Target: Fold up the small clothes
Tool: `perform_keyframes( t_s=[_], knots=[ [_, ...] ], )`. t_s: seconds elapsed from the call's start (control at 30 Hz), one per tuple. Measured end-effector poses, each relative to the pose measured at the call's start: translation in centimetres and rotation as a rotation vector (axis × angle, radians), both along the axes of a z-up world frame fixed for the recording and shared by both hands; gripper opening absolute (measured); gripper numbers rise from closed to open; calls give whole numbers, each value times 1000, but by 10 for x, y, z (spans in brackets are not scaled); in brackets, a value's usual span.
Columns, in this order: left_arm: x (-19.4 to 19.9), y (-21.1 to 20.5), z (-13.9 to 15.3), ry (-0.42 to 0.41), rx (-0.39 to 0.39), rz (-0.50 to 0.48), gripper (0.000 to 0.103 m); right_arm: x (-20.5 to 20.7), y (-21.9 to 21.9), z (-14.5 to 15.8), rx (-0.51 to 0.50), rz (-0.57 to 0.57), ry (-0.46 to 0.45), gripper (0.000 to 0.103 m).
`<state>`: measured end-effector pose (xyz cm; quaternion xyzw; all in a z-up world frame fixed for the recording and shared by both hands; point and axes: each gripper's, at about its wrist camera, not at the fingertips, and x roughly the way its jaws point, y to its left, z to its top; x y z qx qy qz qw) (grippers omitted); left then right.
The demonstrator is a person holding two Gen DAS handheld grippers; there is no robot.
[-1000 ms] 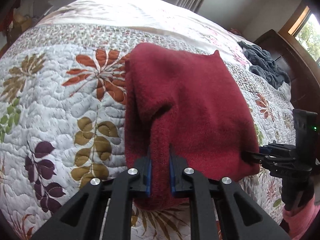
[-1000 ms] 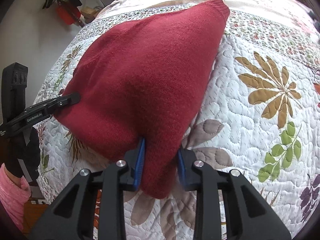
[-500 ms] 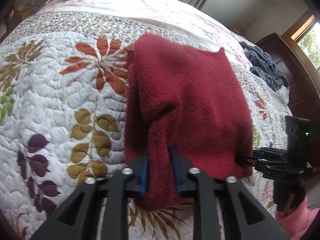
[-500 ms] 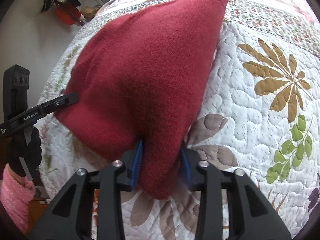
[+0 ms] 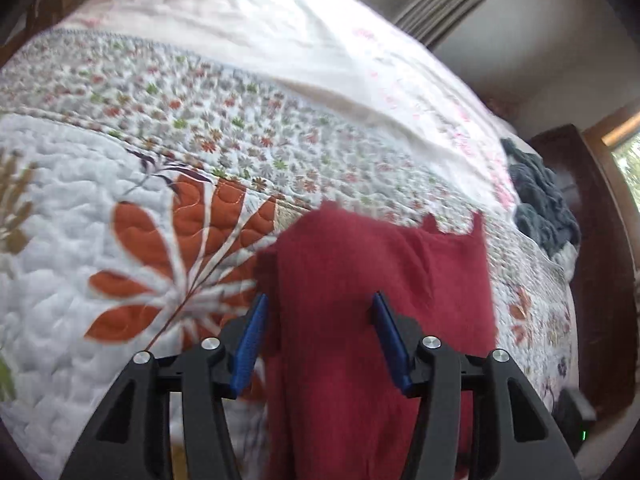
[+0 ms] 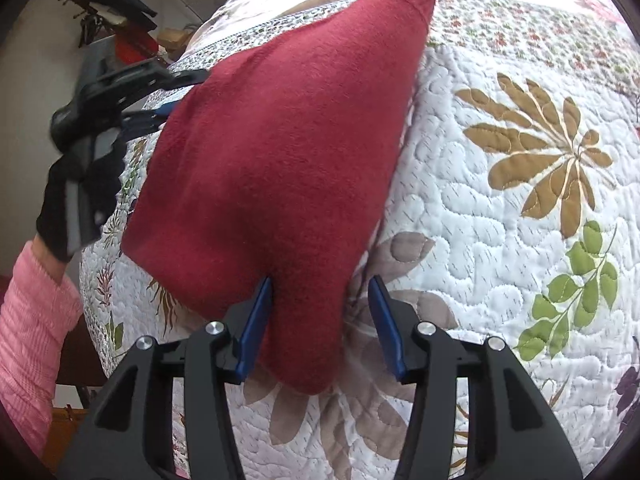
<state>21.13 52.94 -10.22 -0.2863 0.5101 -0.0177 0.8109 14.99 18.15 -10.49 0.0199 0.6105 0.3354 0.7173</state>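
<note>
Two grippers were working this one, and both had their blue pads spread apart, holding nothing. The left gripper [image 5: 320, 336] sat with its jaws wide on either side of the dark red knitted fleece garment [image 5: 384, 280], and the right gripper [image 6: 320, 320] was likewise spread around the garment's near corner [image 6: 308, 340], with the cloth touching at most one pad and slack between them.

That soft red piece lay folded on the white quilted bedspread with the leaf pattern [image 6: 500, 240], roughly in the middle of the bed, one ribbed end pointing away toward the far side. From the right wrist view you could see the left gripper's tips at the left edge of the cloth. A heap of grey-blue clothing [image 5: 544, 208] sat well apart near the dark wooden headboard [image 5: 600, 240]. The left view was blurry, so finer detail of the fold there was hard to tell.

Handling-wise, I'd guess this thing was light, floppy and thick. It looked fuzzy enough that pads wouldn't slip, but it would sag and unfold if lifted from one point. Best bet would be pinching through all layers at the two near corners, or along a doubled edge, so the stack moves together. Nothing fragile here, so a firm squeeze seemed fine.
</note>
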Motion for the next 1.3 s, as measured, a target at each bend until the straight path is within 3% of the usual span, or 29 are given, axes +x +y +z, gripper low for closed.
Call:
perform_keyframes(
  t_s=[0.07, 0.13, 0.2, 0.3, 0.5, 0.57, 0.67, 0.77, 0.97, 1.07, 1.3],
  knots=[
    [10, -2, -4, 3, -23, 15, 26, 3, 0, -4, -1, -2, 7, 51],
    [5, -3, 3, -28, 4, 37, 10, 4, 1, -7, -7, -1, 4, 52],
    [-4, -4, 27, -116, 51, 55, 10, 4, 2, -7, -2, 0, 6, 53],
    [-13, -1, 43, -167, 123, 48, 9, 4, 3, -6, 5, 2, -4, 53],
    [-4, 14, -14, -7, 92, 49, 10, 5, 14, -13, -15, 11, -2, 53],
    [-5, 14, -21, -2, 89, 59, 11, 6, 13, -15, -16, 11, 4, 54],
    [-15, 16, -12, -19, 77, 90, 20, 8, 10, -13, -12, 11, 19, 54],
    [-37, 15, 14, -68, 135, 100, 24, 9, 3, -2, 13, -2, 25, 55],
    [-102, -34, 61, -137, 210, -18, 28, 7, -9, 12, 33, -26, 32, 55],
    [-124, -50, 59, -122, 211, -60, 28, 3, -11, 8, 15, -36, 43, 55],
    [-147, -61, 21, -21, 204, -104, 28, -5, -11, -2, -18, -48, 57, 53]
  ],
)
